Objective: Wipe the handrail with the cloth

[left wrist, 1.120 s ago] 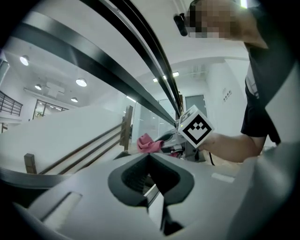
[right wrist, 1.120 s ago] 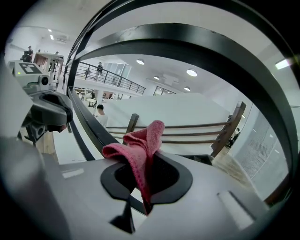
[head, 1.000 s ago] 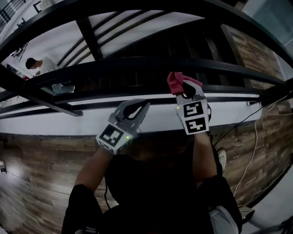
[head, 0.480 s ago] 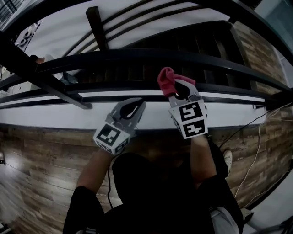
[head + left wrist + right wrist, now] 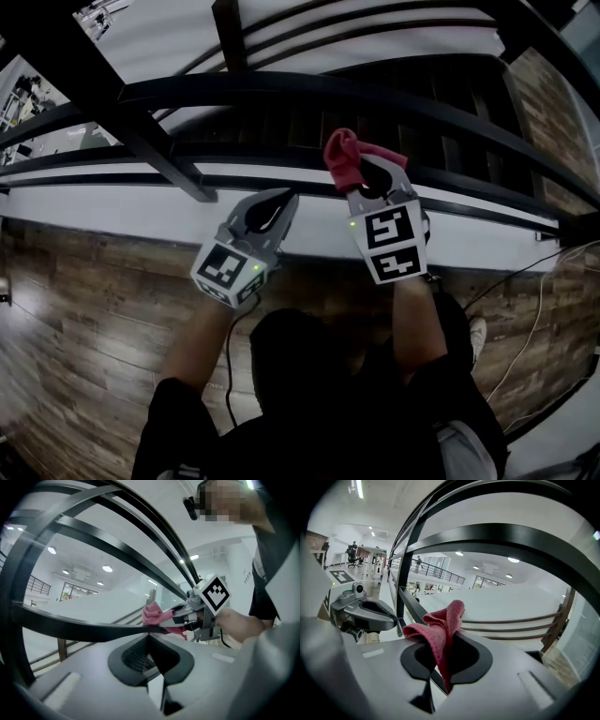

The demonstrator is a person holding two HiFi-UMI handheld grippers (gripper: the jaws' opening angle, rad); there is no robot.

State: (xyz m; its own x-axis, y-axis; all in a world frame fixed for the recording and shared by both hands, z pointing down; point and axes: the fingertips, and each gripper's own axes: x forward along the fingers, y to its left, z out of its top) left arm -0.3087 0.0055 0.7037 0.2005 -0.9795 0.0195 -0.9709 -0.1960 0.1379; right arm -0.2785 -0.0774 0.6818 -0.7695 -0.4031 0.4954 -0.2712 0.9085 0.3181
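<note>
Cloth (image 5: 345, 157): red, was clamped in right gripper (image 5: 373, 178), at its 12 o'clock, near handrail (image 5: 281, 86). Left gripper (image 5: 277, 199): jaws together, empty, at 9 o'clock. Step seemed approach; next called for pressing cloth against rail.

This looks like an upper landing inside a large office or public building. A black metal handrail (image 5: 375, 98) with slanting bars edges a wood-plank floor (image 5: 84, 328). Beyond it opens a tall white hall lit by round ceiling lights (image 5: 107, 568). A second balcony railing (image 5: 436, 576) runs across the far side. What may be desks and office chairs (image 5: 352, 555) stand small and far off at the left.
</note>
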